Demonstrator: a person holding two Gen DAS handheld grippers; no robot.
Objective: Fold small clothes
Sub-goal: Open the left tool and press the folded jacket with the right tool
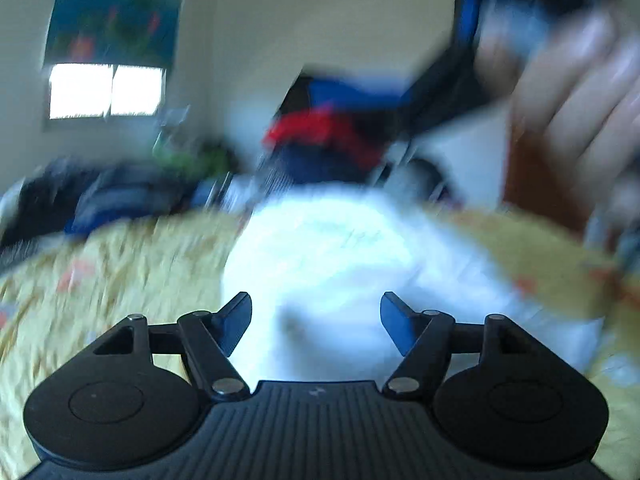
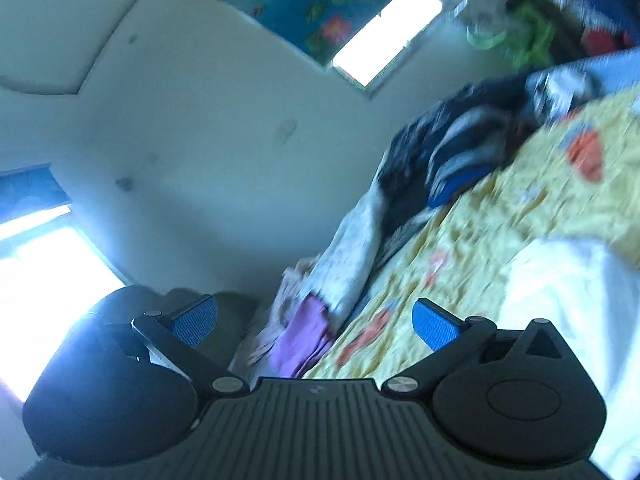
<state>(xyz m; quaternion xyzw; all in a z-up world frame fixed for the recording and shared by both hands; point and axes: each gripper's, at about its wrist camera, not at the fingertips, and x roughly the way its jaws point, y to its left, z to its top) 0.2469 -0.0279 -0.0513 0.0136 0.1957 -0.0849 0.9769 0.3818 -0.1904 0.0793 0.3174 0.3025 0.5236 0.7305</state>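
A white garment (image 1: 332,248) lies spread on the yellow patterned bedspread (image 1: 120,264), blurred by motion. My left gripper (image 1: 316,320) hovers just over its near edge, open, with nothing between its fingers. At the upper right of the left wrist view a hand (image 1: 576,92) holds the other gripper, raised above the bed. In the right wrist view the right gripper (image 2: 316,320) is tilted and stands open and empty, above the bed's edge. The white garment (image 2: 576,300) shows at the right, away from its fingers.
A pile of dark and blue clothes (image 2: 452,160) lies at the far side of the bed, with white and purple cloth (image 2: 312,332) hanging off the edge. Red and blue clothes (image 1: 332,132) hang beyond the bed. A wall with a window (image 2: 384,36) stands behind.
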